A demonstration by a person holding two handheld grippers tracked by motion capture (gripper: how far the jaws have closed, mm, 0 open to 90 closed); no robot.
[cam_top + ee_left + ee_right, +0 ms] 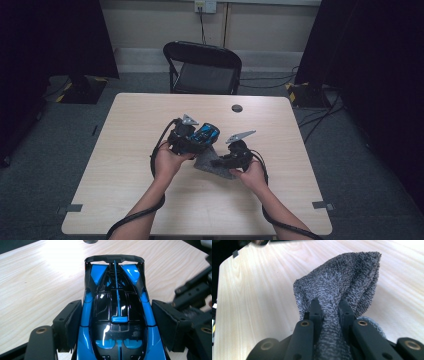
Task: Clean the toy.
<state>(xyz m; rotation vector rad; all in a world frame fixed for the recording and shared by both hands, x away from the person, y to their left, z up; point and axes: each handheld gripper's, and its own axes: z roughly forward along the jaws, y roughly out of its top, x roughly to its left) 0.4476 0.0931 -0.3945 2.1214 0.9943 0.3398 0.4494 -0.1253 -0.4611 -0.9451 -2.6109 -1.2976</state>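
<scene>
A blue and black toy car (206, 133) is held over the middle of the table by my left gripper (192, 142). In the left gripper view the car (116, 315) lies lengthwise between the two pads (71, 322), which press on its sides, its rear wing farthest from the camera. Just to the right, my right gripper (225, 159) is shut on a grey terry cloth (210, 162). In the right gripper view the cloth (344, 282) bunches up from between the jaws, its free end hanging above the table.
The light wooden table (150, 120) has a small dark round disc (237, 108) near its far edge. A black folding chair (202, 67) stands behind the table. Dark curtains hang on both sides, and cables run over the floor at the right.
</scene>
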